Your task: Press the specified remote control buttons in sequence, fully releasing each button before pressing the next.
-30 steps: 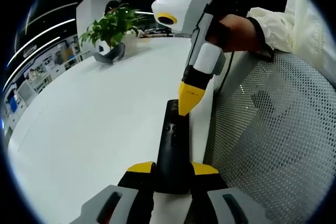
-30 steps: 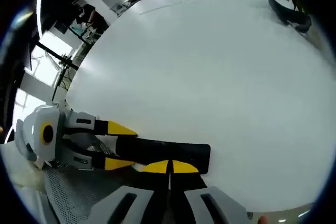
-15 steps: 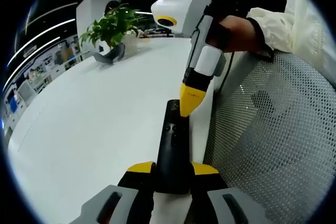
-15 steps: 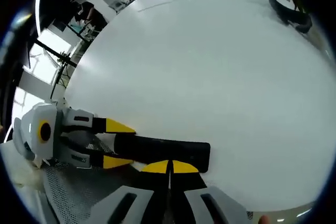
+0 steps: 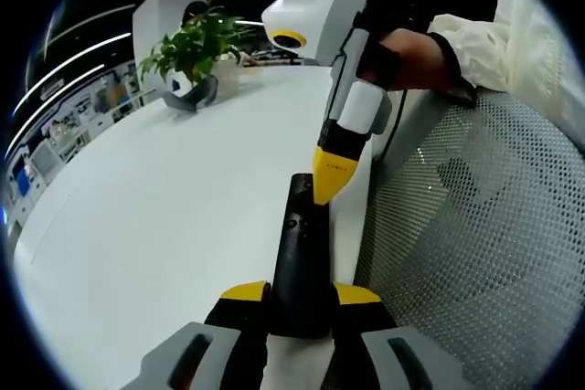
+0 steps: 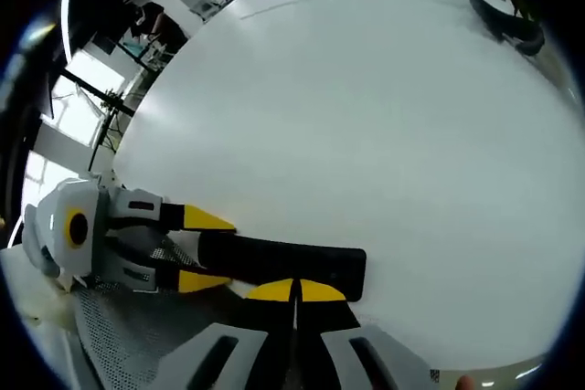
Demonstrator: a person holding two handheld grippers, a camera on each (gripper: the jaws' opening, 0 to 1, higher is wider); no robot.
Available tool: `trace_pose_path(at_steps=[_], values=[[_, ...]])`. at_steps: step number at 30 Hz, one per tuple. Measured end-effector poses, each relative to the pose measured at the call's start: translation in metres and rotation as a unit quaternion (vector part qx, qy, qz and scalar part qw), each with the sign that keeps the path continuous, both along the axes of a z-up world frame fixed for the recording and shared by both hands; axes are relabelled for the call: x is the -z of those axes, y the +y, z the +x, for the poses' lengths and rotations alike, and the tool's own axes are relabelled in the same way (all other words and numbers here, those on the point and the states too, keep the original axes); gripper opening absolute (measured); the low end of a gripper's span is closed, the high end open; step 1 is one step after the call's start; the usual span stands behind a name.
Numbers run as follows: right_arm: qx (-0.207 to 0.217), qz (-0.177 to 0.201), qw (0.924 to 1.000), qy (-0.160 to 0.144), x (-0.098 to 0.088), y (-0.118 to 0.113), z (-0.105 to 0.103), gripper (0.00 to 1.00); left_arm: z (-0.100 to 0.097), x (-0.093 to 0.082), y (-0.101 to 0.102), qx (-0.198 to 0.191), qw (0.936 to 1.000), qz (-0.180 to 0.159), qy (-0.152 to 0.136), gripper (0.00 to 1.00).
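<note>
A black remote (image 5: pixel 300 253) lies lengthwise near the right edge of the white table (image 5: pixel 164 216). My left gripper (image 5: pixel 300 292) is shut on its near end, one yellow tip on each side. My right gripper (image 5: pixel 327 184), held by a person's hand (image 5: pixel 411 57), comes down from above, shut, with its yellow point on the remote's far end. In the right gripper view the remote (image 6: pixel 283 260) lies crosswise. My right gripper (image 6: pixel 297 290) has its tips together against the remote's edge. My left gripper (image 6: pixel 203 249) clamps it from the left.
A green plant in a grey pot (image 5: pixel 192 52) stands at the table's far end, and the pot (image 6: pixel 501 20) is at the upper right in the right gripper view. A white mesh chair (image 5: pixel 475 226) sits just past the table's right edge. The table's middle is bare.
Almost nothing differs. The right gripper's body has drifted a touch to the left while its point stays on the remote's far end. The left gripper holds still.
</note>
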State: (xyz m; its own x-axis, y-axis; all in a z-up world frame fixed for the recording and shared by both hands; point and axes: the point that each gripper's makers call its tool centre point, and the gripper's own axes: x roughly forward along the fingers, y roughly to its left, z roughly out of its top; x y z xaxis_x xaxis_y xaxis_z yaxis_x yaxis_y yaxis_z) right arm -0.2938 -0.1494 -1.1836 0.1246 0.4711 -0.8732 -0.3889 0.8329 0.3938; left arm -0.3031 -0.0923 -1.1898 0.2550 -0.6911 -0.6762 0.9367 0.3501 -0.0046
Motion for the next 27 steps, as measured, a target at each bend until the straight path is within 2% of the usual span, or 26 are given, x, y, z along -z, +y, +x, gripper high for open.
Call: trace_pose_path(at_steps=[8,18,22,27], values=[[-0.029,-0.026,0.9989,-0.025,0.0012,0.0000,0.0006,0.00,0.0000,-0.0001,-0.0002,0.000,1.0000,0.000,-0.001,0.25],[0.006,-0.008,1.0000,0.000,-0.0001,-0.0014,0.0016,0.00,-0.0010,-0.0002,-0.0008,0.004,1.0000,0.002,-0.002,0.25],[0.003,-0.010,0.9995,-0.030,-0.0043,-0.0002,0.0076,0.00,-0.0019,-0.0004,-0.0009,0.004,1.0000,0.002,0.000,0.25],[0.003,-0.005,0.9995,-0.031,-0.0028,0.0014,0.0094,0.00,-0.0024,-0.0001,-0.0010,0.007,1.0000,0.002,0.000,0.25]])
